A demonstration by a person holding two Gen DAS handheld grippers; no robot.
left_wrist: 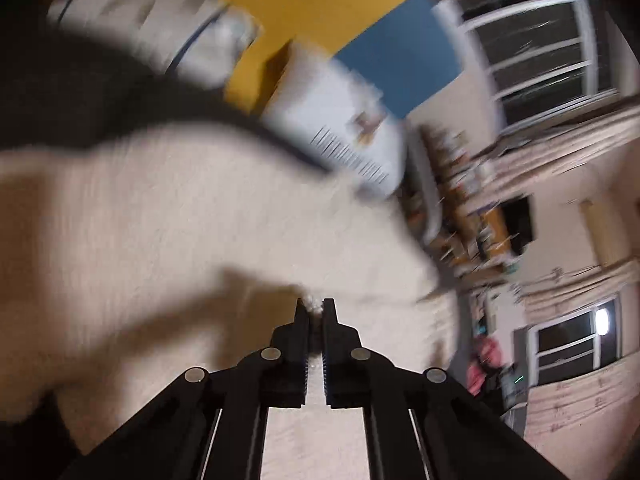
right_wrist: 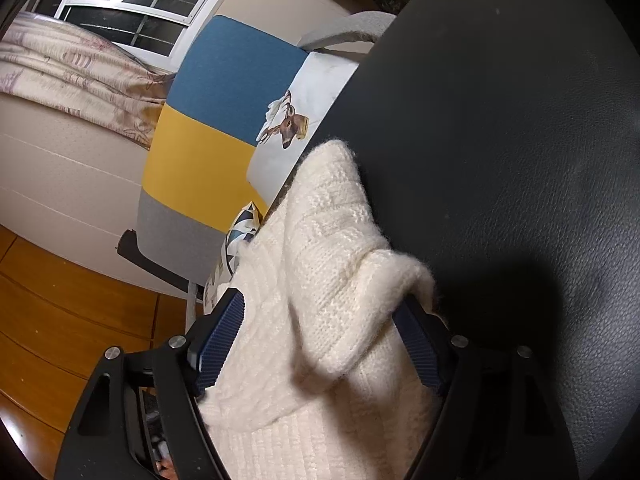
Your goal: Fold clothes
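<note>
A cream knitted sweater [left_wrist: 180, 216] fills the left wrist view, blurred by motion. My left gripper [left_wrist: 315, 308] is shut on a pinch of the sweater's fabric and holds it lifted. In the right wrist view the same sweater [right_wrist: 320, 248] lies over the edge of a black leather surface [right_wrist: 500, 140]. My right gripper [right_wrist: 320, 308] is open, its blue-padded fingers [right_wrist: 224, 332] spread wide on either side of a thick fold of the sweater, which lies between them.
A sofa with blue, yellow and grey panels [right_wrist: 208, 120] stands beyond the black surface, with a white deer-print cushion [right_wrist: 296, 120] on it. Wooden floor [right_wrist: 60, 312] lies lower left. Windows [left_wrist: 540, 52] and curtains are behind.
</note>
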